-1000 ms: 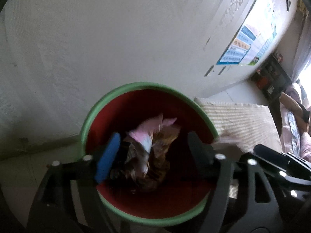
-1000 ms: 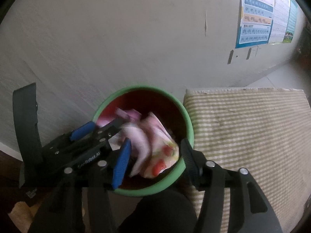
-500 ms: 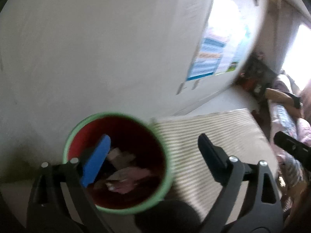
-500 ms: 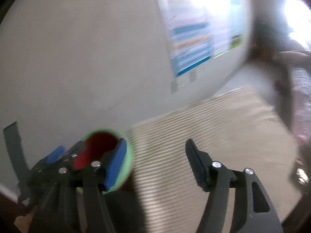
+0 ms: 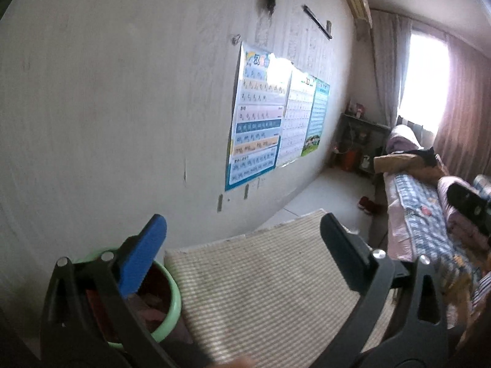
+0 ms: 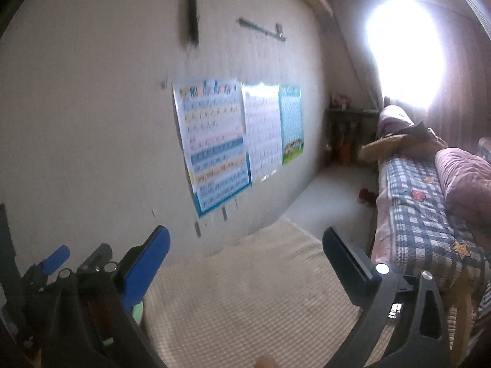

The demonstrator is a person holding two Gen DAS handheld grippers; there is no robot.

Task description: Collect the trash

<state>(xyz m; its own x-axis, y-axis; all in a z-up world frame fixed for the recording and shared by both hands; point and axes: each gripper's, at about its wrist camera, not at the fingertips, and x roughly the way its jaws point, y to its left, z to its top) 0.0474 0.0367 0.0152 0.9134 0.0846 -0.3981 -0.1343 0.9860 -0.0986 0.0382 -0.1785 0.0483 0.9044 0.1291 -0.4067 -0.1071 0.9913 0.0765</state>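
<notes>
The bin point(image 5: 172, 302), red inside with a green rim, stands on the floor by the wall at the lower left. Crumpled pink wrappers point(image 5: 150, 311) lie in it. My left gripper point(image 5: 242, 224) is raised above and to the right of the bin, its jaws opening with nothing between them. My right gripper point(image 6: 245, 234) is also lifted over the mat, jaws opening and empty. In the right wrist view only a sliver of the bin's rim point(image 6: 136, 308) shows behind the blue finger, and the left gripper point(image 6: 78, 256) sits at the far left.
A beige checked mat point(image 5: 260, 279) lies on the floor right of the bin. Posters point(image 5: 260, 128) hang on the white wall. A bed point(image 6: 414, 208) with a checked cover and piled bedding runs along the right. A dark shelf point(image 5: 359, 144) stands at the far end.
Both grippers have let the wrappers fall into the bin, opened wide, and risen away from it, tilting up towards the room. The bin has slid to the lower left of both views.
</notes>
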